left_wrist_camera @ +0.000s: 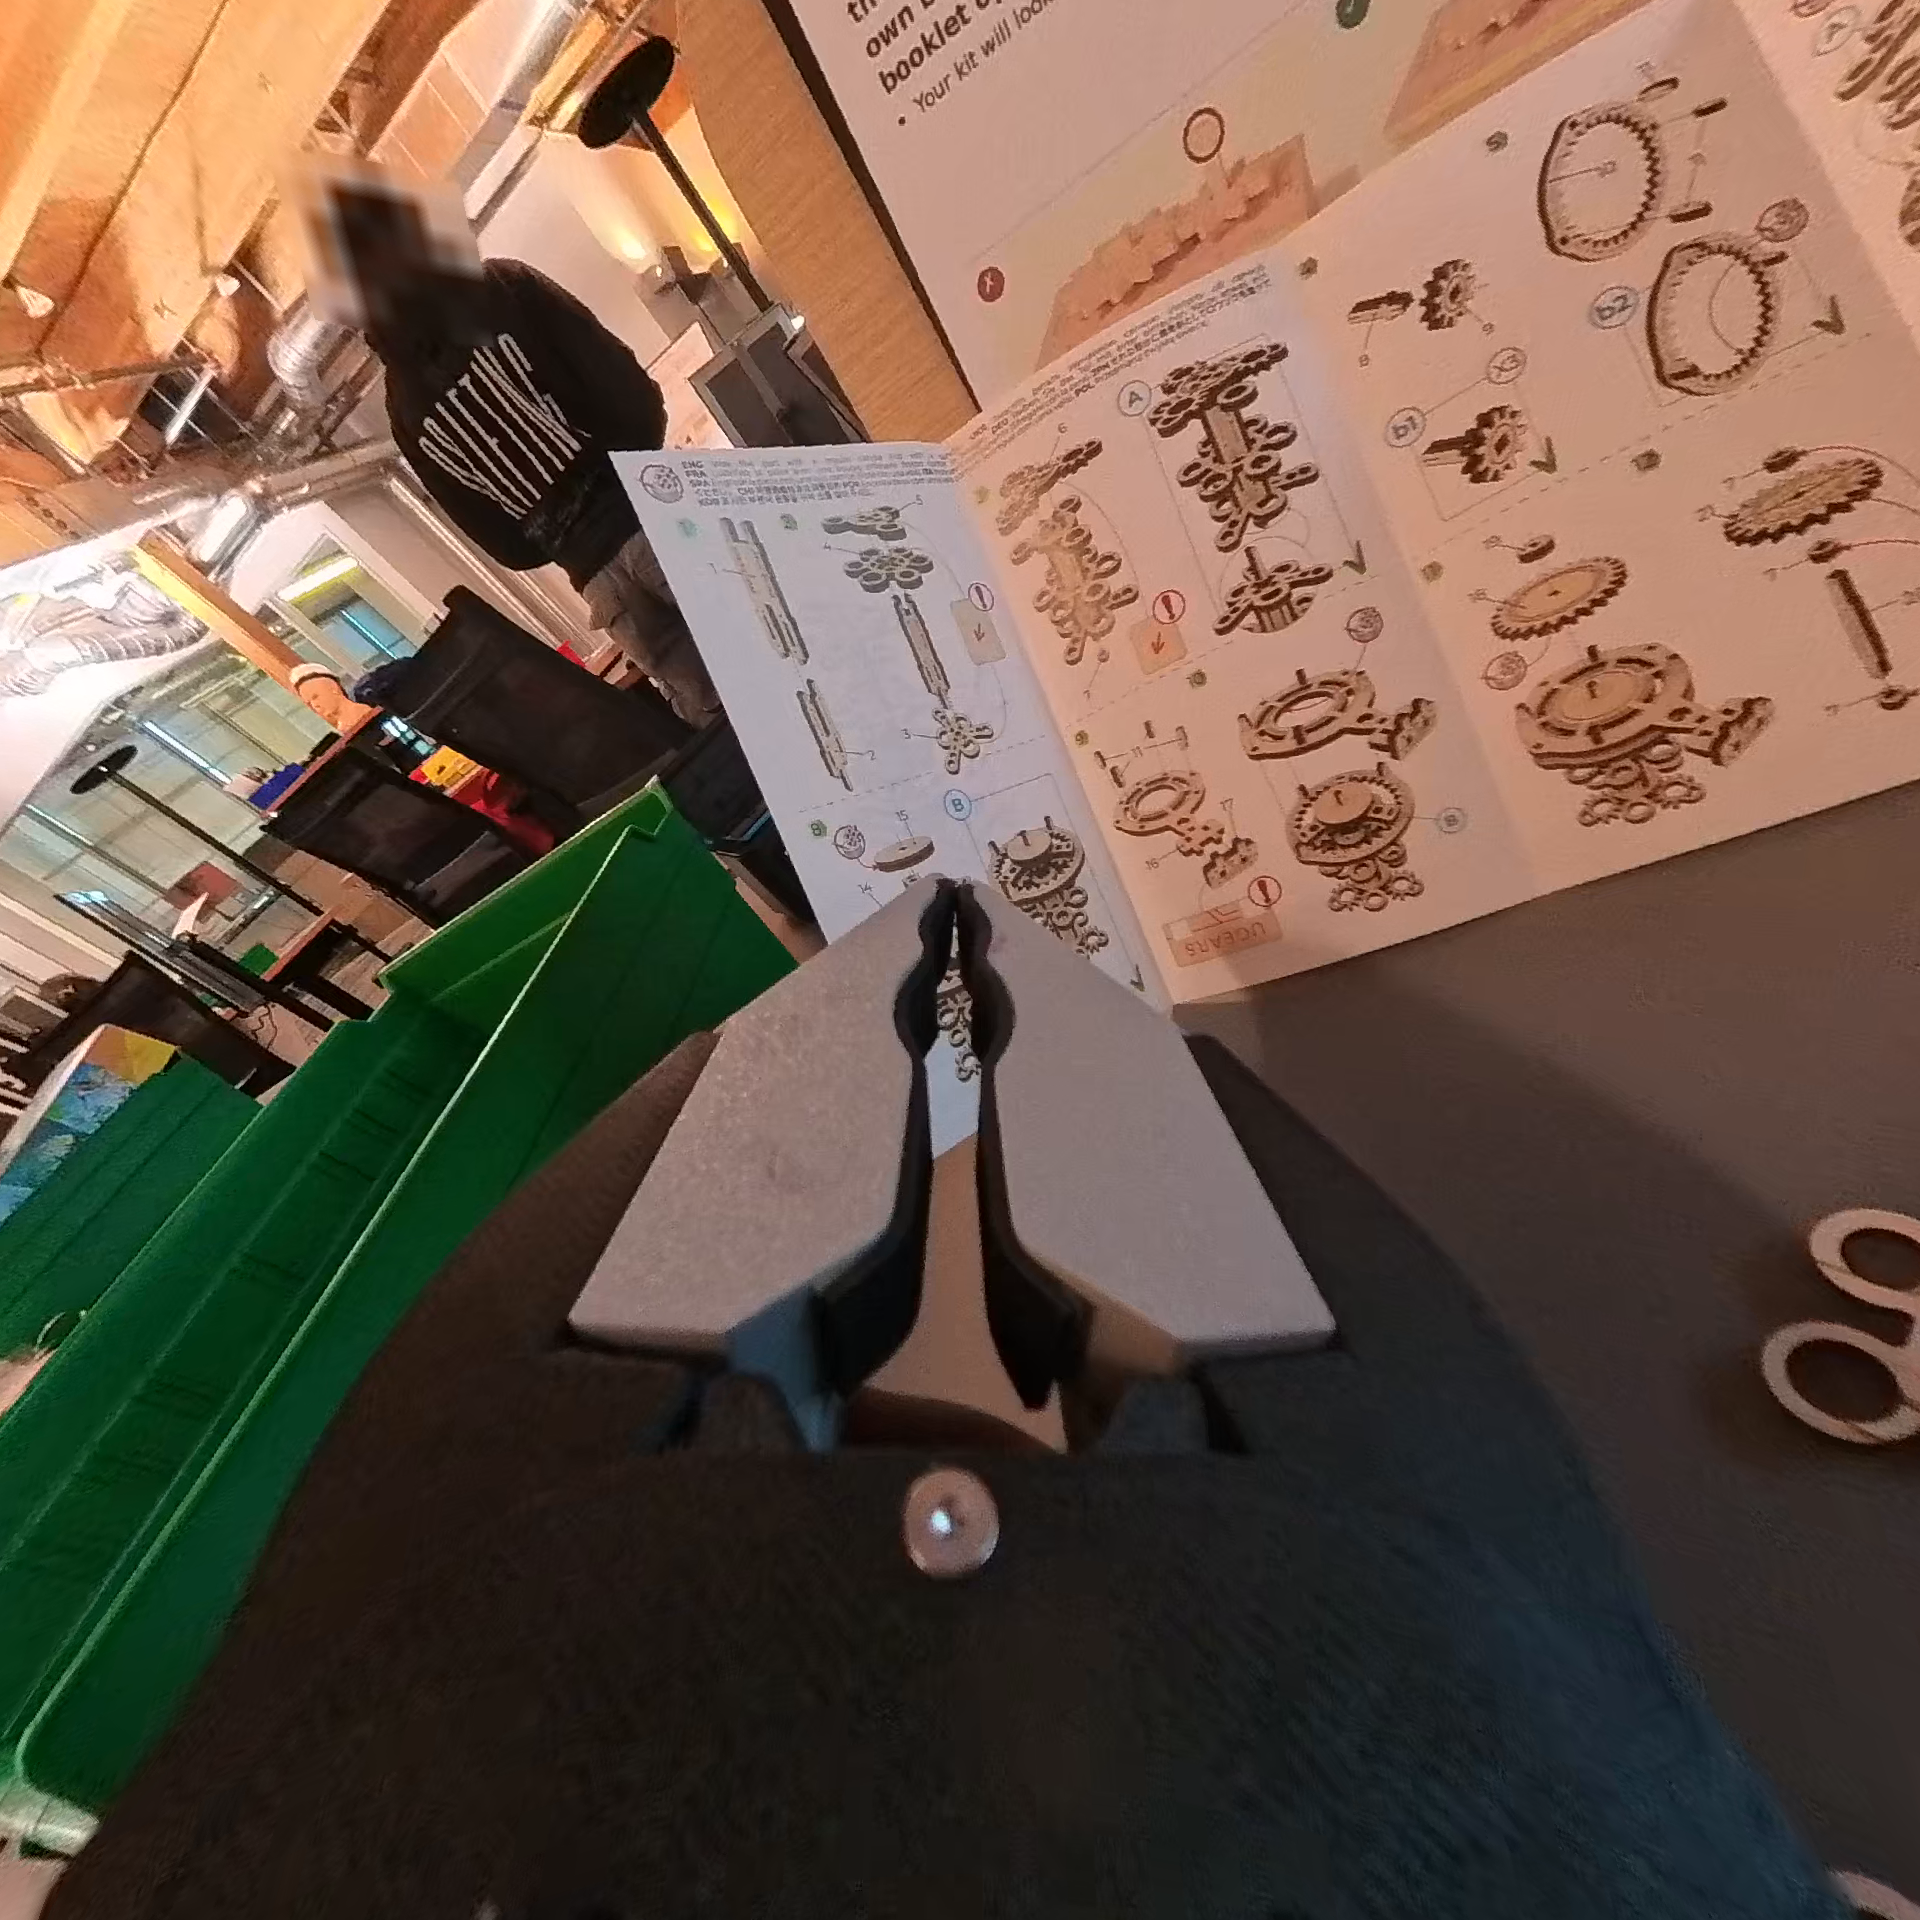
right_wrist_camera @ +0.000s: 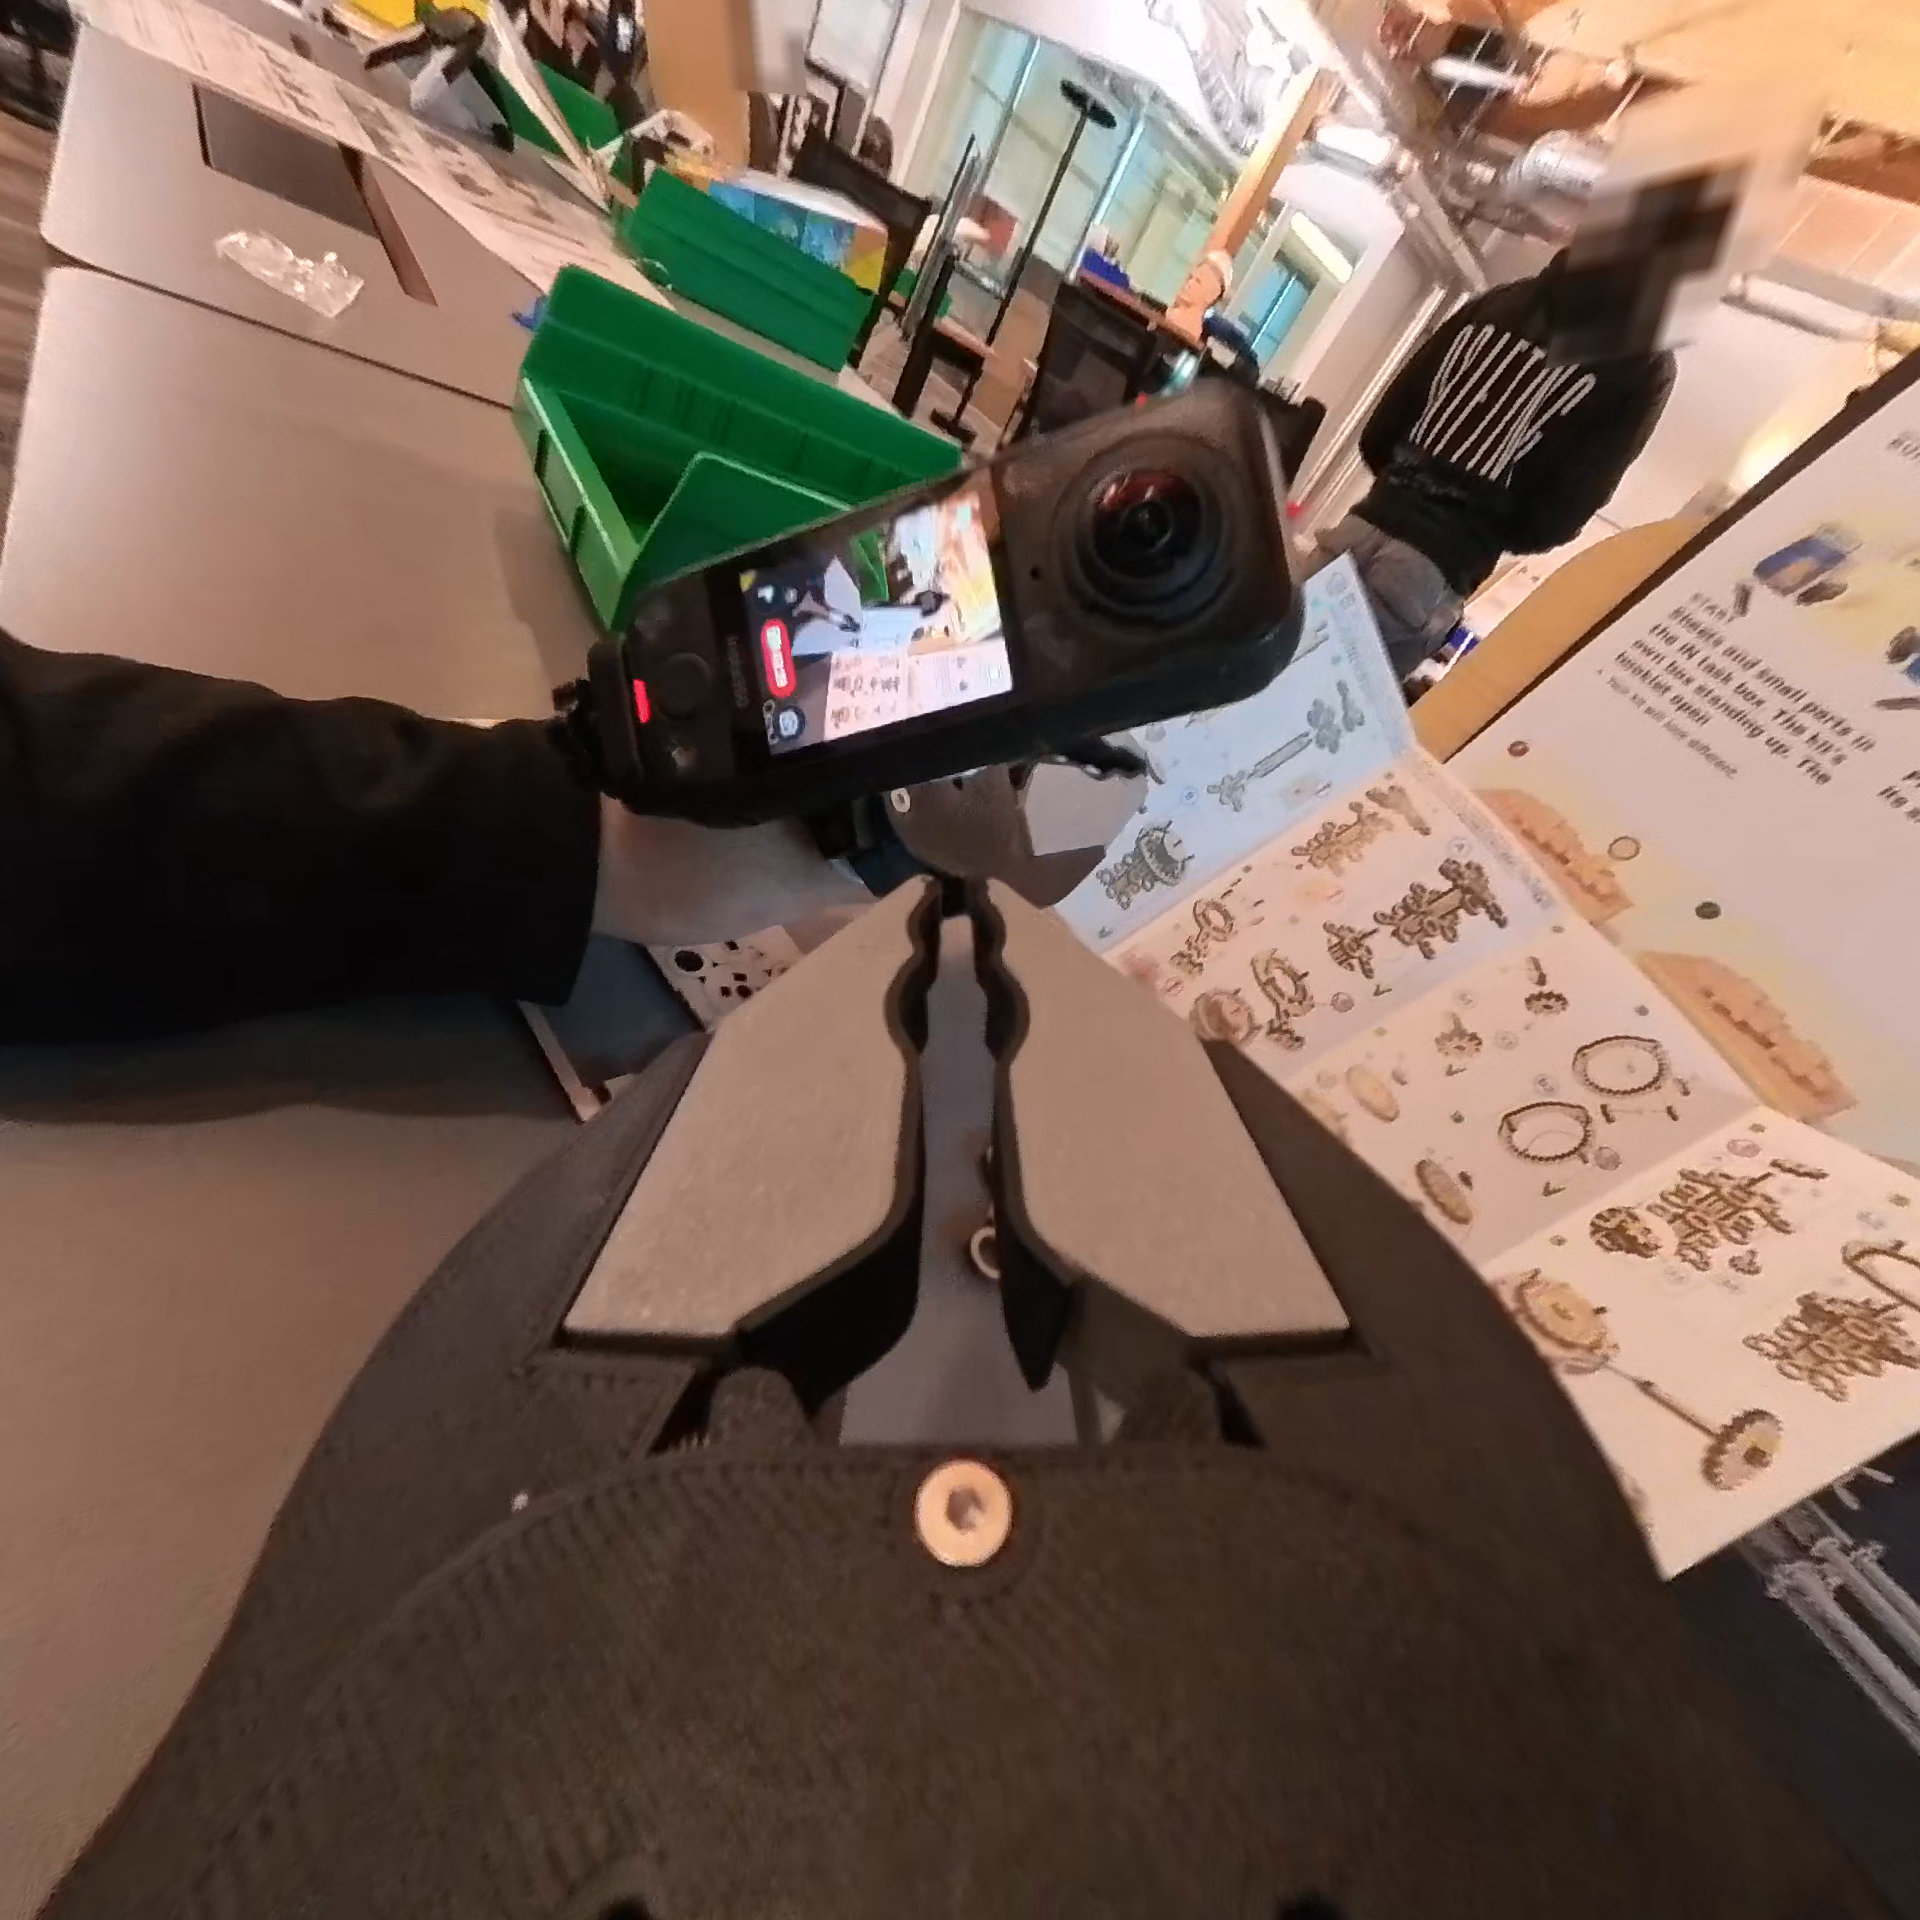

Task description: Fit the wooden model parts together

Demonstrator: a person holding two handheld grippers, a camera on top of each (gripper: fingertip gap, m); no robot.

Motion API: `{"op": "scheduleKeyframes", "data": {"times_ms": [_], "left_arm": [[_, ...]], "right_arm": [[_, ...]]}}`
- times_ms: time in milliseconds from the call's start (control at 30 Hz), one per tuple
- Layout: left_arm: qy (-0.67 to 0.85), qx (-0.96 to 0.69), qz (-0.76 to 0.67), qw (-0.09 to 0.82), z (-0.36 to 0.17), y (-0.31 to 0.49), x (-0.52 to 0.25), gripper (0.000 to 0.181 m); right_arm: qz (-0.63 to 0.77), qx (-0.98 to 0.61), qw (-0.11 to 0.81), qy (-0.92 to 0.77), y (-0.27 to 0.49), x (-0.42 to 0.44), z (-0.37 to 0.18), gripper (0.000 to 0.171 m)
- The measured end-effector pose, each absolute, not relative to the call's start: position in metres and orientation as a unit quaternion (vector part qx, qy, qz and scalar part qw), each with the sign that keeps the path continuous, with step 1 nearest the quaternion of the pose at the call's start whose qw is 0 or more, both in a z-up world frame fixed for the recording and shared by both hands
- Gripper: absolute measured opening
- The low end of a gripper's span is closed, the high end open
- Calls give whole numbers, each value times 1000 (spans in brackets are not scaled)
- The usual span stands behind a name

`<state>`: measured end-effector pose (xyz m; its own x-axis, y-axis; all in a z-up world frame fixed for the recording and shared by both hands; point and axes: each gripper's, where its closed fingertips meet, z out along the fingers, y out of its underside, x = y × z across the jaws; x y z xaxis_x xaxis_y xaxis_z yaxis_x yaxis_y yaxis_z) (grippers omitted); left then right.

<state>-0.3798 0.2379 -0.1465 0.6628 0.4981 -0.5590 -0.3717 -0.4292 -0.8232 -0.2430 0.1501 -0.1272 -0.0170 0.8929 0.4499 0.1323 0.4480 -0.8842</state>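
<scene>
My left gripper (left_wrist_camera: 954, 891) is shut with its tips touching and nothing between them, raised in front of the open instruction booklet (left_wrist_camera: 1299, 623). A pale wooden part with round loops (left_wrist_camera: 1860, 1340) lies on the dark table at the right edge, apart from it. My right gripper (right_wrist_camera: 960, 902) has a narrow gap between its tips and nothing held. A small wooden ring (right_wrist_camera: 982, 1247) shows on the table through that gap. The left gripper (right_wrist_camera: 1039, 831) and its camera (right_wrist_camera: 1039, 603) are just beyond my right tips, held by a hand in a black sleeve.
A green bin (left_wrist_camera: 416, 1143) stands close on the left, also seen in the right wrist view (right_wrist_camera: 675, 468). A punched wooden sheet (right_wrist_camera: 727, 966) lies under the hand. The booklet (right_wrist_camera: 1455, 1039) and a poster board (right_wrist_camera: 1714, 727) stand at the right. A person in a black hoodie (left_wrist_camera: 520, 436) stands behind. My hands' fingertips stand some 15 cm from each other.
</scene>
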Motion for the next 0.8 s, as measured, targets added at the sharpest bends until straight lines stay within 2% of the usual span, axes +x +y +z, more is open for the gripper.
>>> {"op": "scheduleKeyframes", "data": {"times_ms": [167, 300, 500, 800], "left_arm": [[-58, -736, 398, 545, -143, 237, -381, 0], [-62, -739, 389, 547, -144, 237, -381, 0], [-61, -736, 388, 551, -142, 236, -379, 0], [-51, -742, 385, 546, -146, 238, -376, 0]], "right_arm": [[330, -446, 530, -642, 159, -249, -146, 3], [313, -479, 472, -671, 162, -254, -175, 13], [280, -480, 443, -704, 158, -258, -197, 26], [217, -512, 385, -736, 166, -256, -228, 22]]}}
